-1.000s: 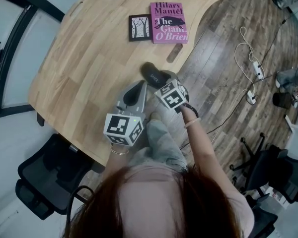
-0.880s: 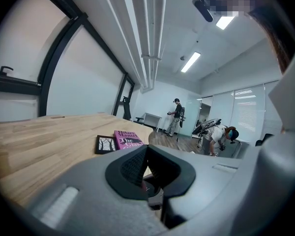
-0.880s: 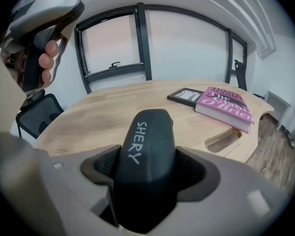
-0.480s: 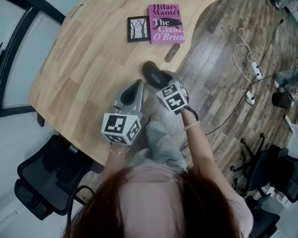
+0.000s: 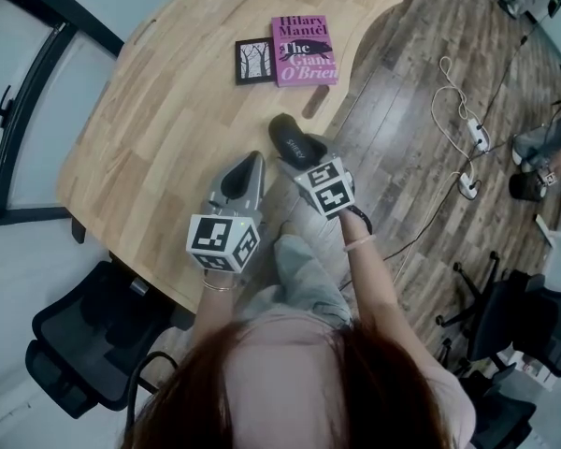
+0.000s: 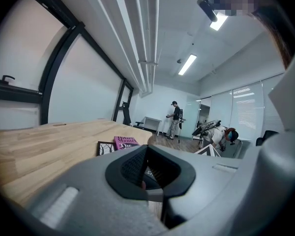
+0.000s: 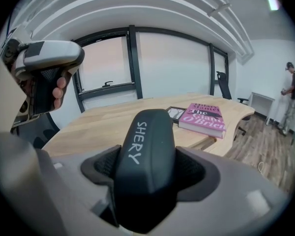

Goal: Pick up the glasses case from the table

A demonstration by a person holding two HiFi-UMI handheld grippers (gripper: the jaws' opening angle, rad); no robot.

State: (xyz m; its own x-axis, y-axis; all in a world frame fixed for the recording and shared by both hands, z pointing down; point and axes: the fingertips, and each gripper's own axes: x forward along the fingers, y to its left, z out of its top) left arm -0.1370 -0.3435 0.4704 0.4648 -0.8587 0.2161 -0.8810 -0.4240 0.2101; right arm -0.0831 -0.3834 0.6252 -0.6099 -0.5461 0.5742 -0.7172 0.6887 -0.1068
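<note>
The black glasses case (image 7: pixel 146 166), printed SHERY in white, sits lengthwise between the jaws of my right gripper (image 7: pixel 147 181), which is shut on it. In the head view the glasses case (image 5: pixel 294 141) hangs over the near right edge of the wooden table (image 5: pixel 159 110), sticking out ahead of the right gripper (image 5: pixel 307 160). My left gripper (image 5: pixel 247 168) hovers just to its left above the table, jaws shut with nothing in them. In the left gripper view the left gripper (image 6: pixel 148 173) shows its dark pads (image 6: pixel 130 167) closed together.
A pink book (image 5: pixel 304 50) and a small black picture card (image 5: pixel 255 61) lie at the table's far side. A black office chair (image 5: pixel 93 335) stands at lower left, another chair (image 5: pixel 510 321) at right. Cables and a power strip (image 5: pixel 475 134) lie on the wooden floor.
Almost nothing: the right gripper keeps its hold on the case, and both grippers have drifted only slightly as the head view shifted.
</note>
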